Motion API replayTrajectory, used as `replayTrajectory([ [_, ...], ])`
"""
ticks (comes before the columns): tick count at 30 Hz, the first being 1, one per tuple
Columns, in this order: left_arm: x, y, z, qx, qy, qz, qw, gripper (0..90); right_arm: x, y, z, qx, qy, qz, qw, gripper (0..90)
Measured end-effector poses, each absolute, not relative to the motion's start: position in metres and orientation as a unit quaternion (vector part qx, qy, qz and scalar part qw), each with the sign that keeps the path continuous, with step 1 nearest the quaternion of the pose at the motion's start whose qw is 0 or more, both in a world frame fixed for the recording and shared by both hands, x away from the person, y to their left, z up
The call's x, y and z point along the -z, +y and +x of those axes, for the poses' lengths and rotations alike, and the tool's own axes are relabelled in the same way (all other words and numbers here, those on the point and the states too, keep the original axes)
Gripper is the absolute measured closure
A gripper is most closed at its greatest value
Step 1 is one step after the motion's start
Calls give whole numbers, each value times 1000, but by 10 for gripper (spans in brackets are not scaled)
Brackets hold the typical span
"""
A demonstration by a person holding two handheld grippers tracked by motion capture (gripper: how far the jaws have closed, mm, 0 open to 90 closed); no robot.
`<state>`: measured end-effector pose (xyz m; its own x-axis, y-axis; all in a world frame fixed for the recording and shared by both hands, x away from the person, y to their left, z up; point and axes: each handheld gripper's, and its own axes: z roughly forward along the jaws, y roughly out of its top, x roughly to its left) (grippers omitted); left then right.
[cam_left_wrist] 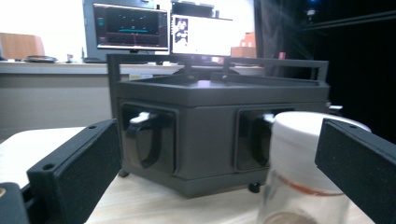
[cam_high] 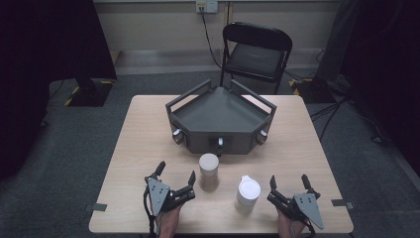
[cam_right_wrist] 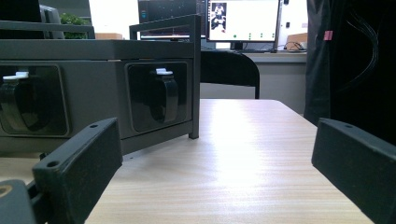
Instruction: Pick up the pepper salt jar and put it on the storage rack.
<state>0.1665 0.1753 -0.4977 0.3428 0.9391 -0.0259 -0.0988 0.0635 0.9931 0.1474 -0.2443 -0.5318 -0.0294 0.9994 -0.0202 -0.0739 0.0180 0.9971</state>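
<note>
Wooden table (cam_high: 148, 148), seen from above, carries all items; positions below are given relative to the grey angular cabinet (cam_high: 218, 119) standing at the table's far centre. The cabinet has a railed flat top and three front faces, each with a recess holding a dark looped handle; the left gripper view shows two such recesses (cam_left_wrist: 148, 137), the right gripper view two more (cam_right_wrist: 161, 98). Beyond the cabinet, off the table, stands a black folding chair (cam_high: 255, 54).

Two jars stand upright on the table in front of the cabinet, apart from each other. The jar with the beige lid (cam_high: 208, 171) stands just before the cabinet's middle face. The jar with the white lid (cam_high: 248, 193) stands nearer the person and to the right of the first. In the left gripper view a white-lidded clear jar (cam_left_wrist: 303, 177) appears blurred and close, partly behind the right-hand jaw.

The left gripper (cam_high: 174, 174) rests in front of the cabinet's left face, just left of the beige-lidded jar, jaws spread wide and holding nothing. The right gripper (cam_high: 288, 181) rests in front of the cabinet's right face, just right of the white-lidded jar, jaws likewise spread apart over bare tabletop, touching neither jar.
</note>
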Motion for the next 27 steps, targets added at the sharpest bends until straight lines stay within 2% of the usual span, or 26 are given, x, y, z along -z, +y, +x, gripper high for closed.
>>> replayTrajectory([
  [27, 467, 150, 182, -374, 342, 586, 632, 0, 532, -244, 147, -521, 493, 469, 515, 7],
])
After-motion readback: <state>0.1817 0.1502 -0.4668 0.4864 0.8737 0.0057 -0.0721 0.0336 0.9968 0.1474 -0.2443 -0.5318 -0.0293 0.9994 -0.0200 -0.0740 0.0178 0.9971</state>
